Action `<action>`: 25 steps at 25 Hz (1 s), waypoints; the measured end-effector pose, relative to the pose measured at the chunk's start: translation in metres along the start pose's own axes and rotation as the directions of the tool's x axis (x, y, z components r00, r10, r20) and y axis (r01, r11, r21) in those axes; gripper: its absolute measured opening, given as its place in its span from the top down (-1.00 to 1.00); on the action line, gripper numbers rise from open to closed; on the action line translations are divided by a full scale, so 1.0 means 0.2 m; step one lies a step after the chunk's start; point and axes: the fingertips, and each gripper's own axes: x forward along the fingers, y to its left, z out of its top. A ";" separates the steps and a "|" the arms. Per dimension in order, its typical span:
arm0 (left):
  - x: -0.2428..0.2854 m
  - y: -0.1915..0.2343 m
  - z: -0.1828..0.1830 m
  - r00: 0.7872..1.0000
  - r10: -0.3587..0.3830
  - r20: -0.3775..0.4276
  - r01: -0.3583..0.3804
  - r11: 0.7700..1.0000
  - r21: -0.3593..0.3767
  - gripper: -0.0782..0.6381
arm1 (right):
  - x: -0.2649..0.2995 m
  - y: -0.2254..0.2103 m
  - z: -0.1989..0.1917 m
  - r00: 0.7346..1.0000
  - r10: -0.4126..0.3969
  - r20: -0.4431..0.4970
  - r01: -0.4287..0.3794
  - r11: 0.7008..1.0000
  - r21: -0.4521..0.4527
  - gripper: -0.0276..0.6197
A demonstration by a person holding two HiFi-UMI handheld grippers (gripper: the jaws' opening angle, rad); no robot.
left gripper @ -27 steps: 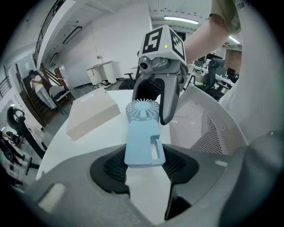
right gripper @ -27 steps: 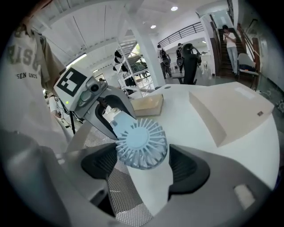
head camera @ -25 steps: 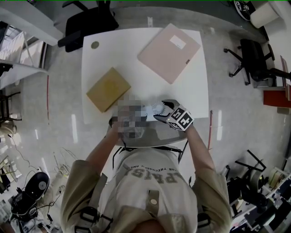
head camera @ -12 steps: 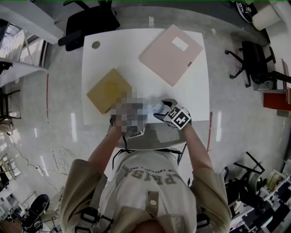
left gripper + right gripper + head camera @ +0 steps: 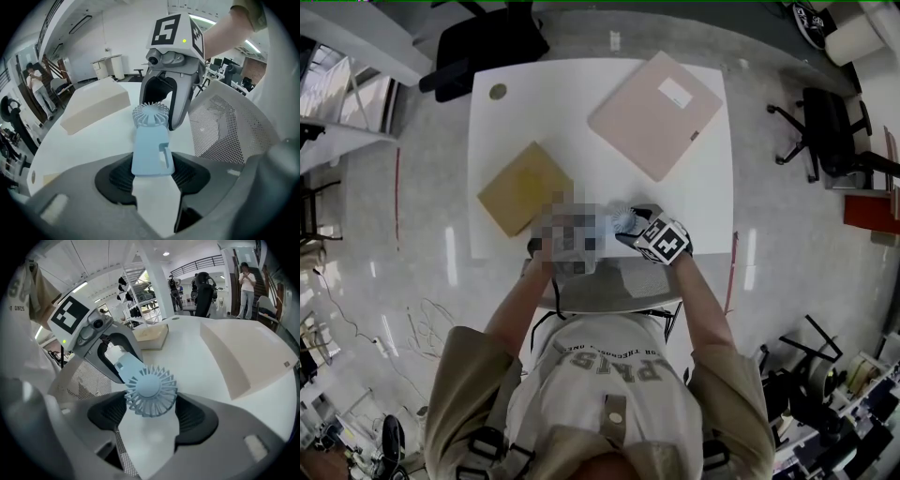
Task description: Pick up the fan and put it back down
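Fan (image 5: pixel 150 389), handle pinched by left tool (image 5: pixel 151 165), head pinched by right tool (image 5: pixel 152 406)

Your left gripper (image 5: pixel 151 172) and right gripper (image 5: pixel 150 417) face each other above the near edge of the worktop (image 5: pixel 544 103). The fan (image 5: pixel 623 218) lies between them, handle in the left gripper, head in the right. Ahead of the left gripper lies the small flat box (image 5: pixel 523 187). The large flat box (image 5: pixel 656 112) lies well beyond the right gripper. The chair (image 5: pixel 614 283) stands behind both.
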 end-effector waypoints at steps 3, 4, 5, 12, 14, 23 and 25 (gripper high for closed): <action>0.03 0.00 0.00 1.000 -0.005 -0.001 0.005 1.000 -0.006 0.16 | 0.01 -0.01 -0.01 1.000 -0.005 -0.007 0.005 1.000 0.003 -0.08; 0.03 0.00 -0.01 1.000 -0.005 -0.005 0.005 1.000 -0.005 0.16 | 0.01 -0.01 -0.02 1.000 -0.007 -0.007 0.007 1.000 0.004 -0.08; 0.04 0.00 -0.01 1.000 -0.004 -0.009 0.004 1.000 -0.005 0.16 | 0.01 -0.01 -0.02 1.000 -0.010 -0.008 0.010 1.000 0.005 -0.08; 0.08 0.00 -0.03 1.000 -0.007 -0.007 0.006 0.999 -0.036 0.16 | 0.03 -0.03 -0.04 1.000 -0.011 -0.022 0.011 1.000 0.004 -0.08; 0.09 0.00 -0.03 1.000 -0.009 -0.007 0.009 0.999 -0.046 0.16 | 0.04 -0.03 -0.04 1.000 -0.011 -0.022 0.012 1.000 0.003 -0.08; 0.12 0.00 -0.04 1.000 -0.009 -0.026 0.007 0.999 -0.052 0.10 | 0.05 -0.04 -0.07 0.999 -0.013 -0.037 0.013 1.000 0.001 -0.08; 0.13 0.01 -0.04 1.000 -0.004 -0.028 0.003 0.999 -0.054 0.06 | 0.05 -0.04 -0.07 0.999 -0.014 -0.039 0.015 1.000 0.002 -0.08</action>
